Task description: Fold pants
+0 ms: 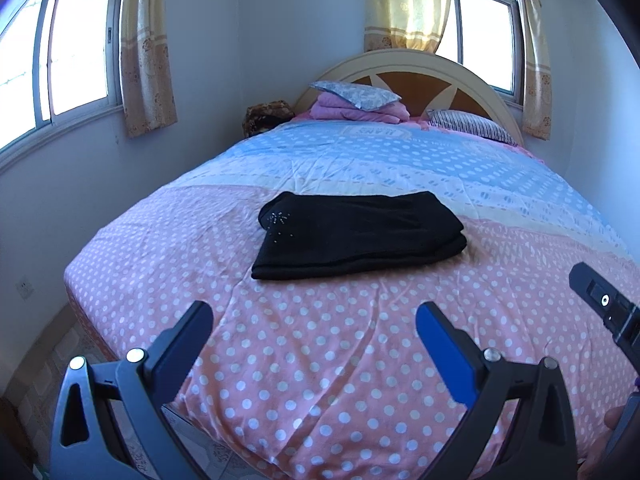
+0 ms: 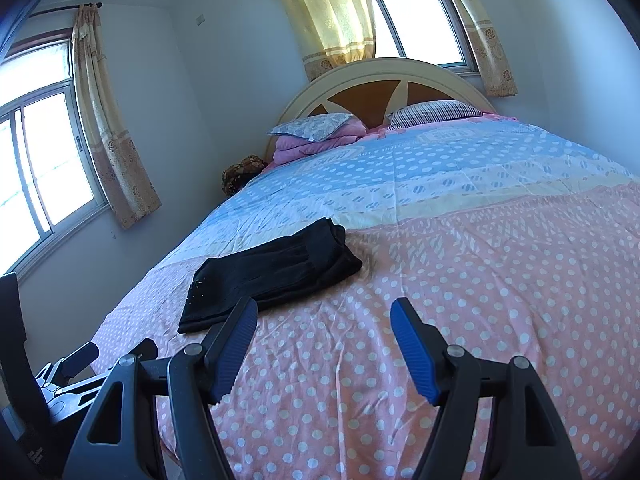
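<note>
Both our left gripper (image 1: pixel 314 322) and right gripper (image 2: pixel 324 320) gape empty; near them the folded black knit pants (image 1: pixel 360 236) look soft, light, floppy: we'd pinch layered right edges.

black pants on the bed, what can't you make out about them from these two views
- Black pants: layers inside the fold are hidden by the top layer, both views.
- Near left corner: covered by the right gripper finger, right wrist view.
- Sparkly decoration: too small to read its shape.
- Underside: hidden against the bedspread.
</note>
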`<control>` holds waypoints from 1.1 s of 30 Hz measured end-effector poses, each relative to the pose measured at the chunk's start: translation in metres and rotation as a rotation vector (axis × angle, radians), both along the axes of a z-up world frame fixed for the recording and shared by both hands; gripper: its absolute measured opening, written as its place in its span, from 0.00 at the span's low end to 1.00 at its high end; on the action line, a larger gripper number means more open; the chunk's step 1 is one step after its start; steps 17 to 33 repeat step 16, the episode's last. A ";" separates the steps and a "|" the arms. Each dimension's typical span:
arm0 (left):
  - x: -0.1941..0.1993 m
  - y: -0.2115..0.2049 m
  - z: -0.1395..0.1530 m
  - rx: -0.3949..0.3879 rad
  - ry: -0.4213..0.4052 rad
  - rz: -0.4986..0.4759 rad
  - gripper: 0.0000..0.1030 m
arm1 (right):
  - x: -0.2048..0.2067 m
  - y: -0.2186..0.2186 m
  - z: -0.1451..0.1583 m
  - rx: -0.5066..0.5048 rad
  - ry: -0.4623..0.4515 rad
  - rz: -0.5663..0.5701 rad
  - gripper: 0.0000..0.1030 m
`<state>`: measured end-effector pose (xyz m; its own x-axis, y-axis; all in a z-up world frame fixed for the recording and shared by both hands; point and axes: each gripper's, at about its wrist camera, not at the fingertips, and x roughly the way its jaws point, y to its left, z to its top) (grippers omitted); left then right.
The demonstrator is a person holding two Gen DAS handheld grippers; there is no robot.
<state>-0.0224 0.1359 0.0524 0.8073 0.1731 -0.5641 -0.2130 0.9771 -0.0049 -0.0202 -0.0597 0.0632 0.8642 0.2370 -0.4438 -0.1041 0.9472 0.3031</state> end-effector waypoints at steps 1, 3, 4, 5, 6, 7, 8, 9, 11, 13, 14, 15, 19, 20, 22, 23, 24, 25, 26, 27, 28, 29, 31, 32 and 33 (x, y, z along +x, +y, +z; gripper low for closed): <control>0.000 0.000 0.000 -0.009 -0.001 -0.003 1.00 | 0.000 0.000 0.000 0.001 0.000 -0.001 0.69; 0.000 0.000 0.001 -0.018 -0.003 -0.020 1.00 | 0.001 -0.001 0.000 0.002 0.004 0.000 0.69; 0.000 -0.001 0.002 -0.021 -0.003 -0.027 1.00 | 0.000 0.000 0.000 0.002 0.006 0.001 0.69; 0.000 -0.002 0.002 -0.027 -0.003 -0.036 1.00 | 0.000 0.000 -0.001 0.002 0.006 0.001 0.69; -0.001 -0.002 0.003 -0.035 -0.006 -0.052 1.00 | 0.000 0.000 -0.001 0.001 0.006 0.001 0.69; -0.001 -0.003 0.003 -0.037 -0.009 -0.060 1.00 | 0.000 0.000 -0.001 0.000 0.007 0.001 0.69; -0.001 -0.004 0.003 -0.029 -0.013 -0.054 1.00 | 0.000 0.000 -0.001 0.001 0.007 0.003 0.69; -0.001 -0.005 0.003 -0.014 -0.019 -0.045 1.00 | 0.000 0.000 -0.001 0.001 0.007 0.004 0.69; -0.001 -0.006 0.003 0.008 -0.017 -0.037 1.00 | 0.000 0.000 -0.001 0.000 0.009 0.003 0.69; 0.001 -0.005 0.001 0.019 -0.008 -0.025 1.00 | 0.000 0.000 -0.002 0.003 0.013 0.004 0.69; 0.001 -0.005 0.001 0.029 -0.009 -0.013 1.00 | 0.000 -0.001 -0.003 0.005 0.014 0.002 0.69; 0.000 -0.005 0.001 0.037 -0.014 -0.008 1.00 | 0.000 -0.001 -0.003 0.005 0.016 0.000 0.69; 0.000 -0.006 0.002 0.049 -0.020 -0.005 1.00 | 0.001 -0.001 -0.004 0.006 0.018 0.000 0.69; 0.000 -0.006 0.002 0.049 -0.020 -0.005 1.00 | 0.001 -0.001 -0.004 0.006 0.018 0.000 0.69; 0.000 -0.006 0.002 0.049 -0.020 -0.005 1.00 | 0.001 -0.001 -0.004 0.006 0.018 0.000 0.69; 0.000 -0.006 0.002 0.049 -0.020 -0.005 1.00 | 0.001 -0.001 -0.004 0.006 0.018 0.000 0.69; 0.000 -0.006 0.002 0.049 -0.020 -0.005 1.00 | 0.001 -0.001 -0.004 0.006 0.018 0.000 0.69; 0.000 -0.006 0.002 0.049 -0.020 -0.005 1.00 | 0.001 -0.001 -0.004 0.006 0.018 0.000 0.69; 0.000 -0.006 0.002 0.049 -0.020 -0.005 1.00 | 0.001 -0.001 -0.004 0.006 0.018 0.000 0.69; 0.000 -0.006 0.002 0.049 -0.020 -0.005 1.00 | 0.001 -0.001 -0.004 0.006 0.018 0.000 0.69; 0.000 -0.006 0.002 0.049 -0.020 -0.005 1.00 | 0.001 -0.001 -0.004 0.006 0.018 0.000 0.69; 0.000 -0.006 0.002 0.049 -0.020 -0.005 1.00 | 0.001 -0.001 -0.004 0.006 0.018 0.000 0.69; 0.000 -0.006 0.002 0.049 -0.020 -0.005 1.00 | 0.001 -0.001 -0.004 0.006 0.018 0.000 0.69; 0.000 -0.006 0.002 0.049 -0.020 -0.005 1.00 | 0.001 -0.001 -0.004 0.006 0.018 0.000 0.69; 0.000 -0.006 0.002 0.049 -0.020 -0.005 1.00 | 0.001 -0.001 -0.004 0.006 0.018 0.000 0.69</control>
